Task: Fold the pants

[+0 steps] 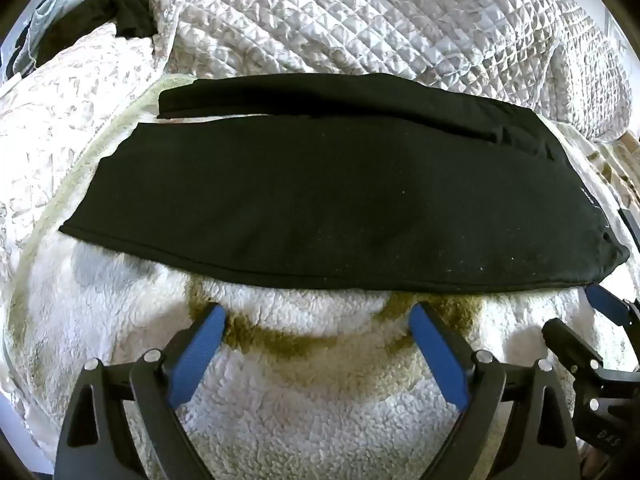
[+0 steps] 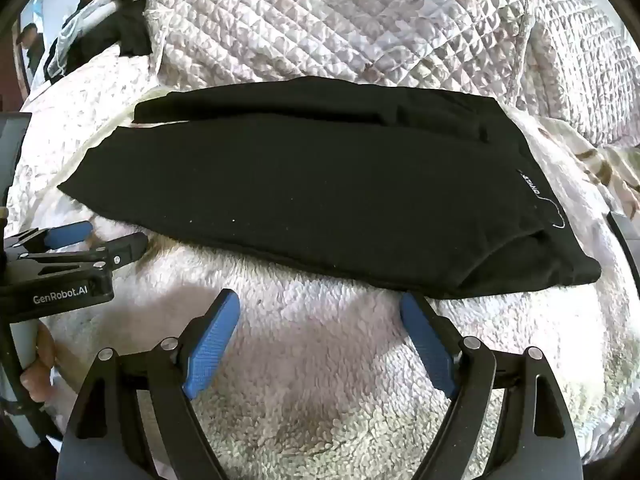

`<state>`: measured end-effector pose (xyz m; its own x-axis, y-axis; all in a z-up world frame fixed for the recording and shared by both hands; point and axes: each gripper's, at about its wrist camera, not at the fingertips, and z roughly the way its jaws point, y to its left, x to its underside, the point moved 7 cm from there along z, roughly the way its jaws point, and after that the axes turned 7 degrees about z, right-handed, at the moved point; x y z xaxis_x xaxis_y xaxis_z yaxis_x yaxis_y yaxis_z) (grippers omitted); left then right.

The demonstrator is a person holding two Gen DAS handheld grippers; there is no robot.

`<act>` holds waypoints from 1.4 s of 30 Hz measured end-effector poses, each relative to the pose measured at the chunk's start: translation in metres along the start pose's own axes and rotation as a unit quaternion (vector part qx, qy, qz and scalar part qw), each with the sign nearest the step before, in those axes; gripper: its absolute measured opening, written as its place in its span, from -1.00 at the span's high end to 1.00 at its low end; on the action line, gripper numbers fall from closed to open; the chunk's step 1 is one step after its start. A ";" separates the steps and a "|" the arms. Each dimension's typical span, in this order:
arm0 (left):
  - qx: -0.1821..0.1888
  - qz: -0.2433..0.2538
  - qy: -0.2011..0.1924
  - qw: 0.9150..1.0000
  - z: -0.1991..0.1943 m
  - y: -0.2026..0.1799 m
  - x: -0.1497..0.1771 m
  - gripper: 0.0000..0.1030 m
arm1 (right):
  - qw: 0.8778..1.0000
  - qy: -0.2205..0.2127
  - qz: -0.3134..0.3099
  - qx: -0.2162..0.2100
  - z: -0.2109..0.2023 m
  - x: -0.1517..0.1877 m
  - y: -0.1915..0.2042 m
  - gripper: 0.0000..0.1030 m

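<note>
Black pants (image 1: 304, 196) lie flat on a white fleece blanket (image 1: 304, 392), legs stacked one over the other, cuffs to the left and waistband to the right; they also show in the right wrist view (image 2: 312, 192), with a small label near the waistband (image 2: 534, 186). My left gripper (image 1: 318, 316) is open and empty, just short of the pants' near edge. My right gripper (image 2: 320, 308) is open and empty, close to the near edge by the waistband end. The right gripper also shows in the left wrist view (image 1: 600, 308), and the left gripper in the right wrist view (image 2: 100, 240).
A quilted white bedspread (image 1: 360, 20) is bunched behind the pants. Dark clothes (image 1: 120, 12) hang over a rack at the far left. A patterned cloth (image 2: 592, 160) lies at the right. The person's hand (image 2: 38, 364) holds the left gripper's handle.
</note>
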<state>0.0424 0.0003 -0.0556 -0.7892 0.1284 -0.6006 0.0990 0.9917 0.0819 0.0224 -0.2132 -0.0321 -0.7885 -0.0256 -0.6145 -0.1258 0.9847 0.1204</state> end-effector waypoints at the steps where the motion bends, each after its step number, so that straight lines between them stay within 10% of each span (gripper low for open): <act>1: -0.001 0.000 -0.001 1.000 0.000 0.000 0.000 -0.86 | 1.000 -0.001 0.001 0.000 0.001 0.002 -0.001 -0.60; 42: 0.002 -0.006 0.006 1.000 0.003 0.001 -0.003 -0.96 | 1.000 -0.019 0.002 -0.004 0.001 0.000 0.001 -0.62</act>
<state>0.0468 0.0010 -0.0565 -0.7974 0.1156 -0.5923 0.0915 0.9933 0.0708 0.0231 -0.2123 -0.0325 -0.7657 -0.0150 -0.6430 -0.1282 0.9832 0.1297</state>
